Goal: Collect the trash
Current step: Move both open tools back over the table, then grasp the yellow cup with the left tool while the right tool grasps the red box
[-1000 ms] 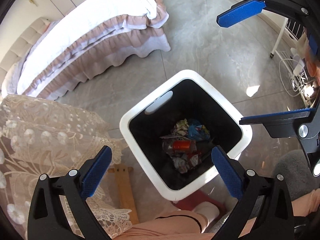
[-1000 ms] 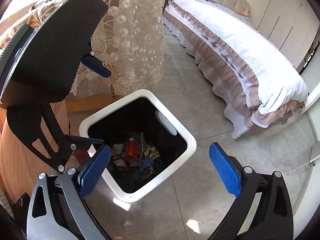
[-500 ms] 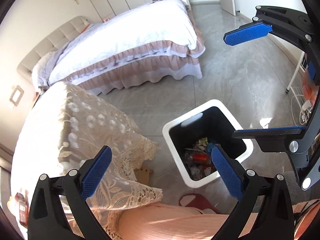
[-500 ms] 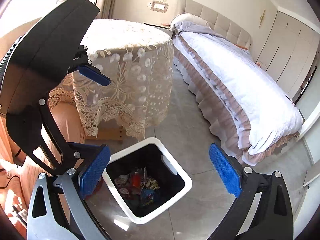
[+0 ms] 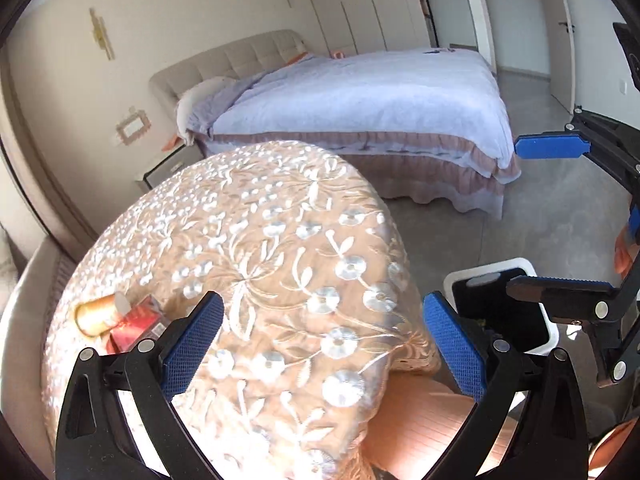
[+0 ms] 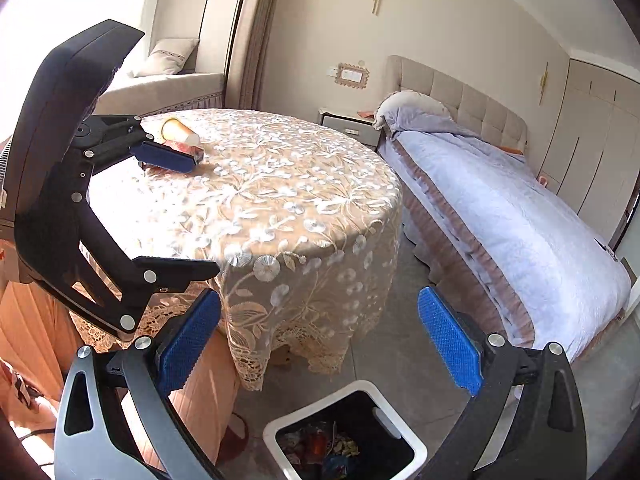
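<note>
Red packet (image 5: pixel 134 322) and paper cup (image 5: pixel 96 312) near open, empty left claw (image 5: pixel 320 344).

No legible text anywhere.

You are working in strong daylight from the window (image 6: pixel 36 8) at the upper left of the right wrist view, where the glass is blown out to pure white. Sun glares off the lace tablecloth (image 6: pixel 256 184), washing out its embroidery on the near left side. The left wrist view shows the same cloth (image 5: pixel 256 264) soft and slightly blurred, while the bed (image 5: pixel 360 96) behind is hazy and bluish. Both fisheye pictures bend the walls hard and fall to black at the corners. The trash bin (image 6: pixel 416 446) interior stays dark.
</note>
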`<action>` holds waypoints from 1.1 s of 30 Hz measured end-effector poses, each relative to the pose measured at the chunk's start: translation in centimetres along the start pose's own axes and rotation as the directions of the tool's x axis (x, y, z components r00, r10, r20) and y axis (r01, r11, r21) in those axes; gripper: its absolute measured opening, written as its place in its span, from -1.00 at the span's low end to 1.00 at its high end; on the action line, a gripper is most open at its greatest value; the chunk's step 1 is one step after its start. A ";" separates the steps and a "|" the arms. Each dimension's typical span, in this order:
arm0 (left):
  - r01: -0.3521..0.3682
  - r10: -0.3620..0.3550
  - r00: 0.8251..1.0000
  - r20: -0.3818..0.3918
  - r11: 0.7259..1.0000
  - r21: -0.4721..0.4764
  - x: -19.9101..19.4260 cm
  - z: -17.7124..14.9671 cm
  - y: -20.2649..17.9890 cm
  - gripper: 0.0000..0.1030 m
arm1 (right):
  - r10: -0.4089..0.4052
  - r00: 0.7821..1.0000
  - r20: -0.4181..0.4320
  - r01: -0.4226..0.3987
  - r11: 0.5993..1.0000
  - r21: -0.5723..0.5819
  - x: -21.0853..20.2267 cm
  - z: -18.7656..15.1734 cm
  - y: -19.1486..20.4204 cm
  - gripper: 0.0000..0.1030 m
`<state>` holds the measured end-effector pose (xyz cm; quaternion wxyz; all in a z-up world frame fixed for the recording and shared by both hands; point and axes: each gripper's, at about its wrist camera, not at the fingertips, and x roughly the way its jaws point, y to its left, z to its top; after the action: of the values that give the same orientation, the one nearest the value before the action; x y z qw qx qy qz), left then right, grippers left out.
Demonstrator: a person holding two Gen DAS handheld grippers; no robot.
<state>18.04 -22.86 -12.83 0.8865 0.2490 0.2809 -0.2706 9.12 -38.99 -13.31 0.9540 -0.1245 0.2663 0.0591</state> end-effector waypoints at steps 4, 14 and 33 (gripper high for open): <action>-0.087 0.085 0.996 -0.020 0.990 -0.108 -0.5 -0.8 5.3 0.91 | 0.062 0.997 0.043 -0.061 0.998 -0.019 1.6 3.1 2.0 0.91; -0.240 0.189 0.968 -0.166 0.892 -0.382 0.4 -3.1 16.9 0.91 | 0.176 0.984 0.040 -0.165 0.969 -0.184 7.3 8.5 8.9 0.91; -0.439 0.084 0.872 -0.483 0.573 -0.692 13.2 -4.1 29.4 0.91 | 0.330 0.936 -0.124 -0.345 0.786 -0.513 19.9 15.1 16.5 0.91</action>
<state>43.91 -3.45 -15.61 0.8580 -0.0748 0.5028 0.0739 30.61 -18.11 -14.63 0.8530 -0.3324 0.2709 0.2976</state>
